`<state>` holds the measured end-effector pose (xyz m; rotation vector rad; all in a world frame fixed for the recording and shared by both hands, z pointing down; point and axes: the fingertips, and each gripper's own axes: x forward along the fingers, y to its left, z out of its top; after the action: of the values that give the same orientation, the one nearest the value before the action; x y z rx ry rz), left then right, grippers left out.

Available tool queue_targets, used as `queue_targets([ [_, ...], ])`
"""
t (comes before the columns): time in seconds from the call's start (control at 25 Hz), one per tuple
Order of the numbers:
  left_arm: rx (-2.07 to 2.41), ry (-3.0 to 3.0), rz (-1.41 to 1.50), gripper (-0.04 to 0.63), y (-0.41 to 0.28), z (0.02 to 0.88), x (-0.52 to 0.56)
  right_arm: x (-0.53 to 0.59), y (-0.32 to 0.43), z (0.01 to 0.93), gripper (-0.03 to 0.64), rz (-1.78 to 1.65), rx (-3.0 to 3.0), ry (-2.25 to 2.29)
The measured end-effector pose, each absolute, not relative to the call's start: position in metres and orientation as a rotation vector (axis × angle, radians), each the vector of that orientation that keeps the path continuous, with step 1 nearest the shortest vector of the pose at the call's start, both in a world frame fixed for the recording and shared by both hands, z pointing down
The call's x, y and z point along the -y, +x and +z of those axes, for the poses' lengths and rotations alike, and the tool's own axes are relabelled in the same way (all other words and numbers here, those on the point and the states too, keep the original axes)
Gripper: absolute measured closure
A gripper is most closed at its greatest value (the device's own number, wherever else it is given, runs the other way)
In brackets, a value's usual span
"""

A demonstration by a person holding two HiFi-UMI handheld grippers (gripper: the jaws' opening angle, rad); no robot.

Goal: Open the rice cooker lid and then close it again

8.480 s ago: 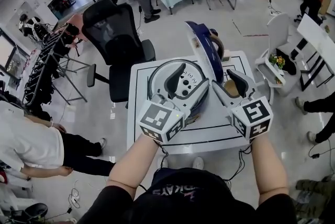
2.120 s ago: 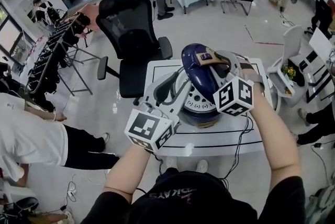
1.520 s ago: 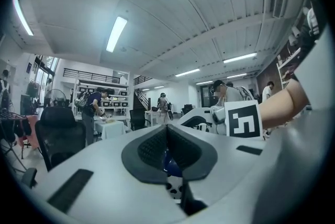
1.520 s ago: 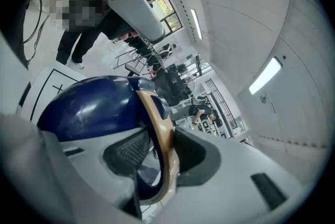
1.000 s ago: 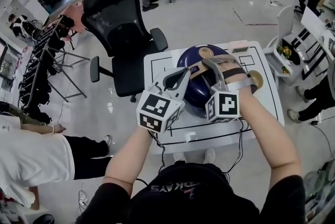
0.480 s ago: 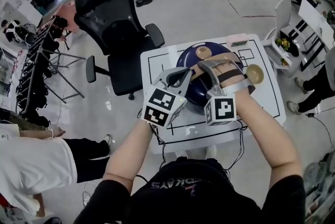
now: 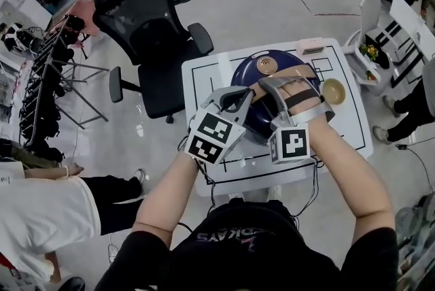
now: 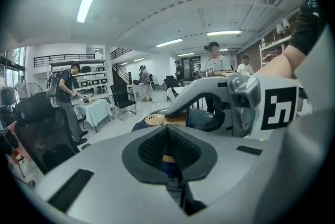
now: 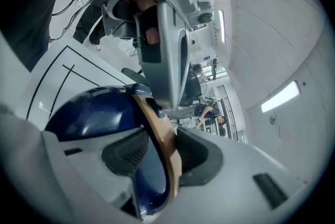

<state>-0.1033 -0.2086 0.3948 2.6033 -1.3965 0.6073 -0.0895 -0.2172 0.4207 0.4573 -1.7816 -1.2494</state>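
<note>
The rice cooker (image 7: 253, 76) stands on the white table (image 7: 204, 76) with its dark blue lid down. A tan carrying handle (image 7: 291, 72) arches over the lid. My right gripper (image 7: 289, 83) is shut on that handle. In the right gripper view the tan handle strip (image 9: 159, 136) runs between the pads, over the blue lid (image 9: 91, 113). My left gripper (image 7: 240, 97) is shut with nothing held, its tips at the cooker's front left. In the left gripper view its jaws (image 8: 168, 145) are pressed together, with the lid's gold vent (image 8: 153, 120) beyond them.
A tan bowl (image 7: 333, 91) and a pink box (image 7: 311, 46) sit on the table right of the cooker. A black office chair (image 7: 146, 24) stands behind the table's left side, and a white chair (image 7: 374, 24) at the right. Cables hang off the front edge.
The lid stood open at first, then my right gripper brought it down by the handle. Over the last second both grippers sank slightly and the lid stayed down.
</note>
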Motion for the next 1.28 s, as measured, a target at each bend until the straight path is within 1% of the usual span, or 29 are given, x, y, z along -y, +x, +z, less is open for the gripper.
queue_targets([
  [0.8,1.387,2.612,0.492,0.595,-0.101,0.399,0.209,0.216,-0.090,0.426,0.446,-1.260,1.773,0.427],
  [1.12,1.401,2.592,0.494,0.590,-0.102,0.398,0.209,0.215,-0.086,0.424,0.445,-1.349,1.803,0.452],
  [1.2,1.438,2.589,0.475,0.495,-0.104,0.393,0.207,0.214,-0.083,0.421,0.439,-1.333,1.858,0.473],
  [1.24,1.459,2.584,0.456,0.474,-0.106,0.389,0.205,0.213,-0.079,0.419,0.439,-1.314,1.895,0.485],
  [1.28,1.479,2.577,0.431,0.474,-0.107,0.384,0.204,0.212,-0.075,0.416,0.439,-1.290,1.936,0.501],
])
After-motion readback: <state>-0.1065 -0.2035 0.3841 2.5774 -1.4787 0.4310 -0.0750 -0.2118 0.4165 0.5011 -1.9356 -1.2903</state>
